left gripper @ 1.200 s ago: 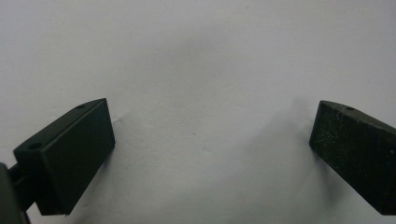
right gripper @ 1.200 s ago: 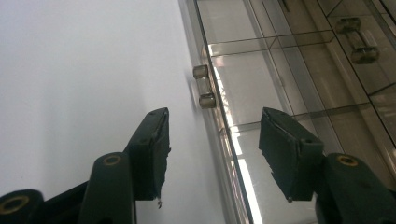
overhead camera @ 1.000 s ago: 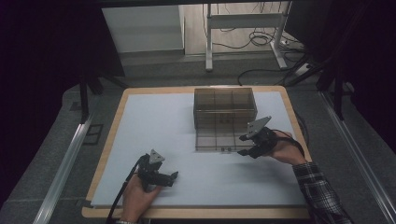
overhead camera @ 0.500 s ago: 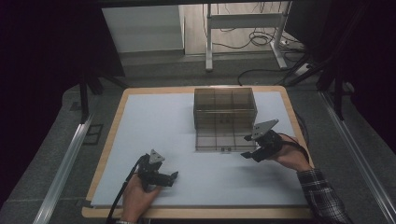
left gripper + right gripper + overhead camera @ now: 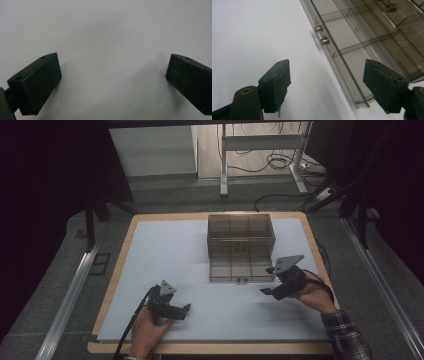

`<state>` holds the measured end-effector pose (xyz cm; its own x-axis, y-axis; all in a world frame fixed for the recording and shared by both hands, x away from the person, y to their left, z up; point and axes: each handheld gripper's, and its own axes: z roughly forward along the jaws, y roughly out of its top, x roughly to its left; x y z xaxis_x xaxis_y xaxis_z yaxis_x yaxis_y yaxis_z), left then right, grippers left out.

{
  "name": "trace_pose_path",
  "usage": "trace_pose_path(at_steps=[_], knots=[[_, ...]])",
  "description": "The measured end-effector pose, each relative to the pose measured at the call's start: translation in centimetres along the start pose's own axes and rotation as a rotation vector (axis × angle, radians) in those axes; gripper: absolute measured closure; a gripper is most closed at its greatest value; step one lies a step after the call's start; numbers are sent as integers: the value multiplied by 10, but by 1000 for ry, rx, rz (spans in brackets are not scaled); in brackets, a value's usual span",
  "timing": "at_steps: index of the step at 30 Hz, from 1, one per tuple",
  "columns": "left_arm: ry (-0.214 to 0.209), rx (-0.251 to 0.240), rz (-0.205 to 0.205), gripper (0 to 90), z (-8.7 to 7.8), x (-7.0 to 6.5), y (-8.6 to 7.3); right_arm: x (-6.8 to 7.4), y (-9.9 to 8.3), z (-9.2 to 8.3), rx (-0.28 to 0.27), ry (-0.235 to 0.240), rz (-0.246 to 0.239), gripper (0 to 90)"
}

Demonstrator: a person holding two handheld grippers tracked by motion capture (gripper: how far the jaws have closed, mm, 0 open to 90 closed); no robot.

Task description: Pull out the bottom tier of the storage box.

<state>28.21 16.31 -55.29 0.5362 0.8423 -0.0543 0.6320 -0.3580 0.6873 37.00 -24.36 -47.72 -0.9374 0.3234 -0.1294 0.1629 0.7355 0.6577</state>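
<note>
Two claws agape, drawer (image 5: 242, 271) contents unclear

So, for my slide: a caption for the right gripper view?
Open right tool beside a smoky transparent plastic drawer with small metal knob.

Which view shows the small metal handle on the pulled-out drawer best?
The right gripper view: the drawer handle appears large and sharp on the front of the smoky clear drawer, ahead of the open right tongs. In the high view it is a tiny mark. The left gripper view faces bare tabletop.
</note>
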Motion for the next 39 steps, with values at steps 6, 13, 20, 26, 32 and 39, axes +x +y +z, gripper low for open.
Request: trace_pose_path(at_steps=[6,13,20,26,32,39], knots=[[0,0,-1,0,0,0,0,5,-7,0,-6,-12,15,183],[0,-1,-1,0,0,0,0,12,-14,0,-15,-12,27,114],[0,0,0,0,0,0,0,19,-22,-4,-28,-9,53,52],[0,0,0,0,0,0,0,22,-28,-7,-37,-24,68,33],[0,0,0,0,0,0,0,25,-37,-14,-41,-54,76,21],[0,-1,-1,0,0,0,0,28,-46,-20,-43,-76,99,19]])
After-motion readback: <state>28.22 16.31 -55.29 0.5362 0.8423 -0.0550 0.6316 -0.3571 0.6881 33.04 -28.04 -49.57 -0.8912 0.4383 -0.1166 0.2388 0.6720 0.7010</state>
